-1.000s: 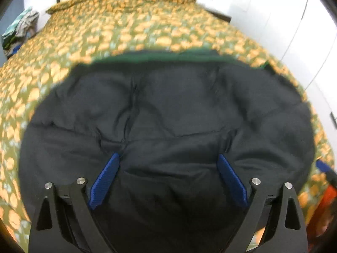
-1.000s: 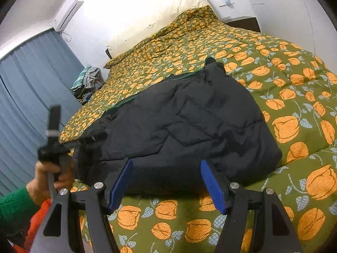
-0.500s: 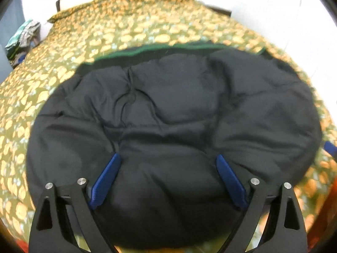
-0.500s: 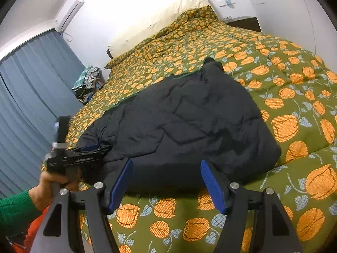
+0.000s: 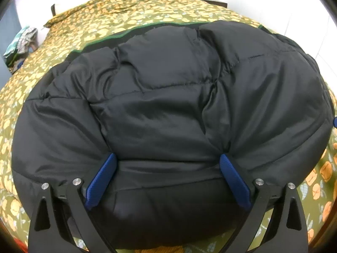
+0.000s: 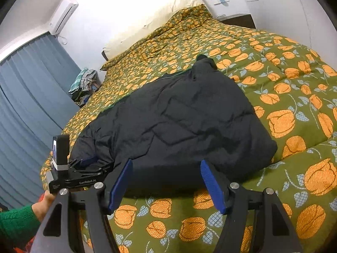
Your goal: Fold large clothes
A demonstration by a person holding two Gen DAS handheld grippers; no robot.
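A black puffer jacket (image 5: 168, 84) lies folded in a thick bundle on the flowered bedspread (image 5: 126, 10), with a green lining edge showing along its far side. My left gripper (image 5: 167, 160) points down at the jacket's near part. Its blue pads stand wide apart and the padded fabric bulges between them. In the right wrist view the jacket (image 6: 179, 116) spreads across the bed, and the left gripper (image 6: 90, 162) sits at its near left corner, held by a hand in a green sleeve (image 6: 16, 223). My right gripper (image 6: 166, 162) hovers open in front of the jacket's near edge, with nothing between its pads.
The bedspread (image 6: 284, 84) stretches away to the right and back to a cream pillow (image 6: 158, 21). A dark nightstand (image 6: 238, 20) stands at the far right. Blue curtains (image 6: 25, 105) and a pile of clothes (image 6: 84, 82) are on the left.
The left gripper has come down and back to the jacket's near left corner, so the jacket's near edge now shows in its view. The right gripper has stayed put.
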